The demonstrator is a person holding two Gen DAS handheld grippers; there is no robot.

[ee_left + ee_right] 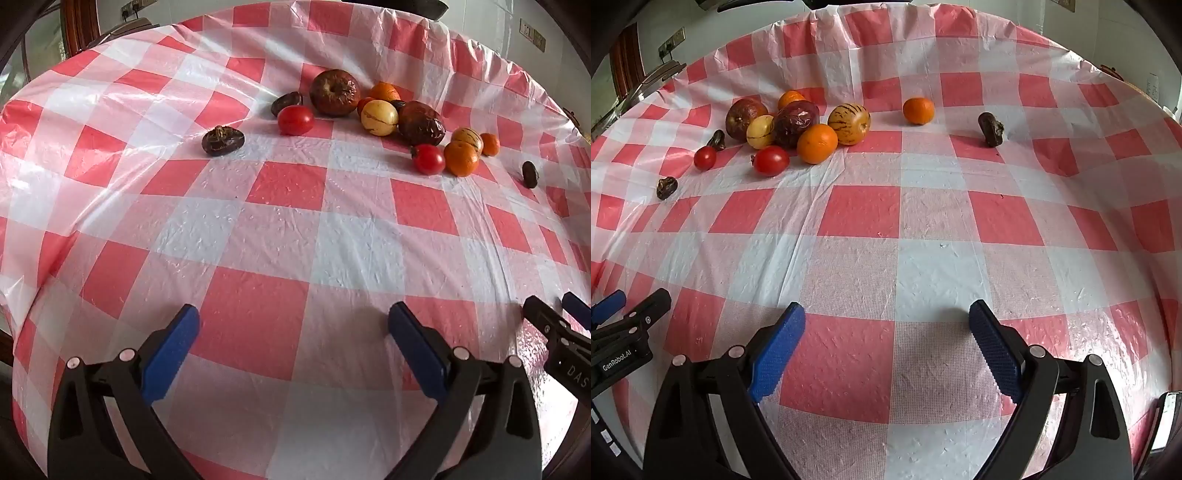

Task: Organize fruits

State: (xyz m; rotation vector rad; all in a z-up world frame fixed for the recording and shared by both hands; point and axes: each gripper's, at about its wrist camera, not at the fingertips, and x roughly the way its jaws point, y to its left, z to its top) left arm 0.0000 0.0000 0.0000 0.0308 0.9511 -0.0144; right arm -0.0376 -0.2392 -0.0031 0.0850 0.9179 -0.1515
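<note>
Fruit pile [798, 125]: oranges, tomatoes, yellow striped fruits and wrinkled dark ones, clustered toward the far left of the checked surface [923, 273]. A lone orange [918, 110] and a dark fruit [991, 129] lie apart to its right. Left tool [293, 328] and right tool [886, 325] hover near the front edge, both wide and empty.

The table cover [288, 236] looks like thin crinkled plastic film, checked red and white, with a soft sheen. The tomatoes [771, 160] are smooth and glossy; the dark round fruit [796, 123] is wrinkled. The gripper pads [777, 354] seem rubbery, with a knurled texture, on matt black plastic arms.
</note>
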